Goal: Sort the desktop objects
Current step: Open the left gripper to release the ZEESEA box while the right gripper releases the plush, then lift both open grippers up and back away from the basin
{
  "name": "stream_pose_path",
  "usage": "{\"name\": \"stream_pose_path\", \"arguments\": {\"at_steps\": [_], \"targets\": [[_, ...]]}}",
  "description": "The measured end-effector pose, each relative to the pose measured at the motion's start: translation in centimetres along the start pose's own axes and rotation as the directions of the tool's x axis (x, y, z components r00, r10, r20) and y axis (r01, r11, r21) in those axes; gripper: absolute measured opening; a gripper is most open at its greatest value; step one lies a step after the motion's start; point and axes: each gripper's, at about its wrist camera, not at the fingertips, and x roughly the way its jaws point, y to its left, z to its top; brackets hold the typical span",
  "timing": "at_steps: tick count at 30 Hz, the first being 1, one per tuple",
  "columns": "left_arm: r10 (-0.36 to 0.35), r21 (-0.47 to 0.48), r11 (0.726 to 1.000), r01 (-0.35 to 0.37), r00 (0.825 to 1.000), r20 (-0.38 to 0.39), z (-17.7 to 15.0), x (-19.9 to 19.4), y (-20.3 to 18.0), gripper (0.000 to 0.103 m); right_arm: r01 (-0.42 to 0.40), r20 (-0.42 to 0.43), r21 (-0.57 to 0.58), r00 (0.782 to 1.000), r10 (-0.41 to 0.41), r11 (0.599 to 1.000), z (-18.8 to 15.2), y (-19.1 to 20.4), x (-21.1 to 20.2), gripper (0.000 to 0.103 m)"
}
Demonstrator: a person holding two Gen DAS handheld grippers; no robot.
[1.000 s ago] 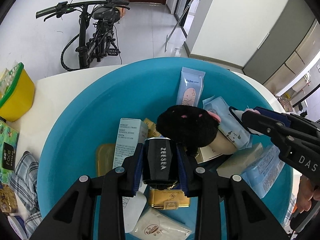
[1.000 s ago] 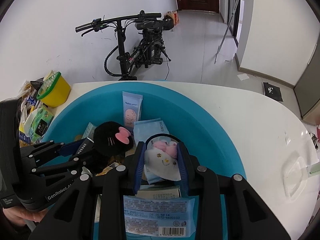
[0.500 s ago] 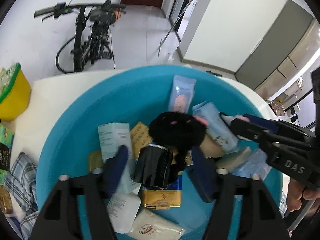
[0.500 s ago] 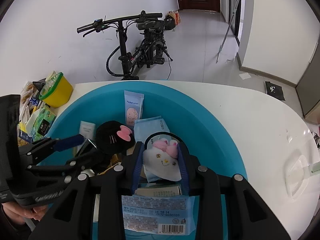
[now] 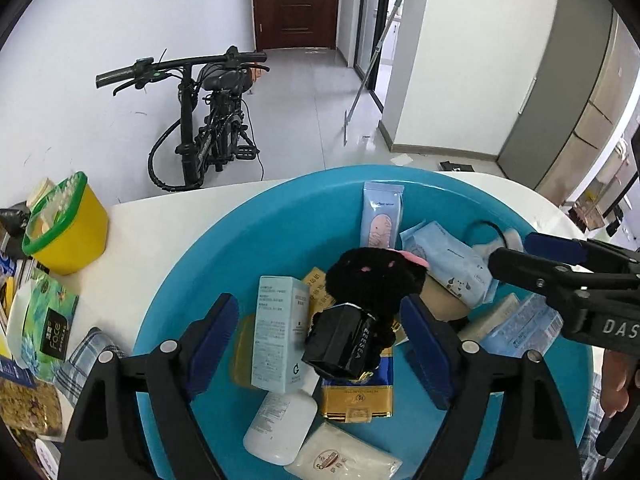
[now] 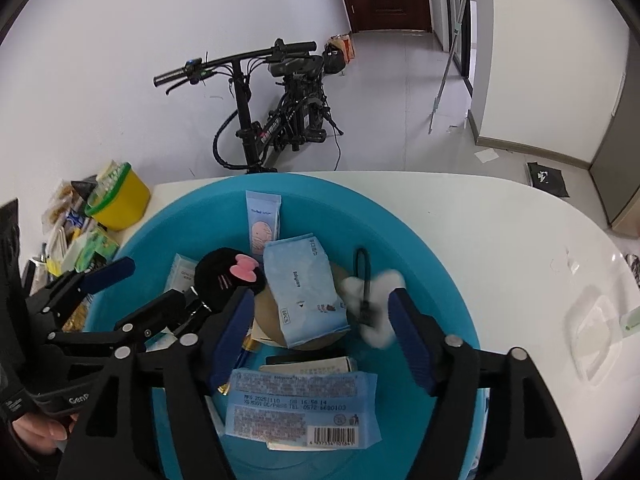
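White table point(image 6: 500, 232) bore a blue basin point(image 5: 280, 232); left gripper point(image 5: 320, 332) was opening, releasing the black box point(image 5: 340, 340); right gripper point(image 6: 320, 320) was opening, white plush point(image 6: 380, 304) freed at two o'clock, for sorting.

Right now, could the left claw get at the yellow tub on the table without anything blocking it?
Probably yes. The yellow tub stands outside the blue basin, off to the left claw's left, with bare table between. The claw's jaws are opening; the black box lies loose between them.

Even, bright daylight; sharp overall, heavy fisheye bending.
Black vignette at corners. Soft shadows inside the basin point(image 5: 256, 240). Mild glare on the table point(image 6: 520, 240). A white item point(image 6: 378, 304) is motion-blurred.
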Motion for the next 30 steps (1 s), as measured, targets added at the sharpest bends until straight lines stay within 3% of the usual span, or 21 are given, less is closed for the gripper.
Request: {"name": "stream_pose_path", "arguments": {"at_steps": [4,10,14,17,20,26,30], "targets": [[-0.004,-0.022,1.000,0.005,1.000,0.016,-0.3,-0.4,0.6,0.085,0.005,0.013,0.008,1.000,-0.005,1.000,-0.2,-0.2,-0.4,0.078],[-0.013,-0.033,0.999,0.015,0.999,0.052,-1.3,-1.7,0.8,0.085,-0.009,0.043,0.025,0.999,0.008,1.000,-0.7,-0.6,-1.3,0.079],[-0.028,-0.028,0.999,0.032,0.992,0.123,-1.9,-3.0,0.8,0.085,0.013,0.089,0.011,0.996,-0.014,1.000,-1.3,-0.6,-2.1,0.079],[-0.057,-0.006,0.998,0.060,0.974,0.219,-2.4,-4.9,0.5,0.085,0.048,0.164,-0.015,0.985,-0.045,0.999,-1.9,-0.4,-3.2,0.079],[-0.032,0.001,0.999,0.033,0.940,0.340,-2.9,-7.3,0.1,0.089,0.121,0.281,-0.042,0.954,-0.105,0.992,-2.7,0.3,-4.8,0.087],[-0.037,-0.042,0.997,0.063,0.891,0.453,-2.8,-10.0,0.9,0.090,0.164,0.479,-0.059,0.870,-0.116,0.985,-4.0,1.5,-8.4,0.101],[0.039,-0.045,0.999,-0.016,0.813,0.582,-3.6,-12.5,0.6,0.090,0.183,0.623,-0.029,0.772,-0.126,0.983,-4.8,2.0,-11.2,0.103]]}}
